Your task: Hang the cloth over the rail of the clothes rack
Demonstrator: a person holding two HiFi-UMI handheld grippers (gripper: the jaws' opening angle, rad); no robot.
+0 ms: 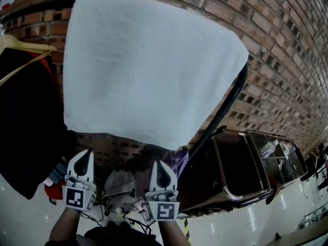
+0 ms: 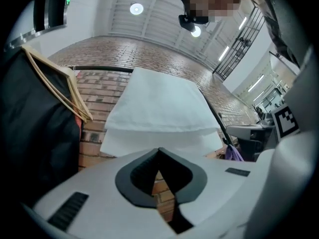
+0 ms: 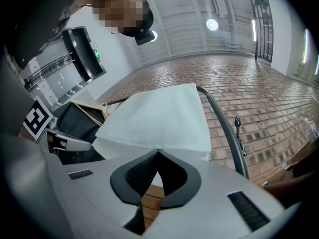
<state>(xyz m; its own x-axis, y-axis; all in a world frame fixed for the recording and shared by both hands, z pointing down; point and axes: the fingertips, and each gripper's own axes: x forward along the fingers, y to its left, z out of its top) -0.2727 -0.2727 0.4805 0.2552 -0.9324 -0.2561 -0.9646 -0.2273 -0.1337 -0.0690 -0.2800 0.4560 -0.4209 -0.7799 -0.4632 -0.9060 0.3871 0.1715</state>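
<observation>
Head view alone: floor [image 1: 230, 225] below cloth [image 1: 154, 65]

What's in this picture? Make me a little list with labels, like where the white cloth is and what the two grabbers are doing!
Cloth: white, draped over the rail
Rail: black, top of the clothes rack
Left gripper: shut, empty, below the cloth
Right gripper: shut, empty, below the cloth
Beside the cloth: wooden hanger with a black garment
Behind: brick wall
</observation>
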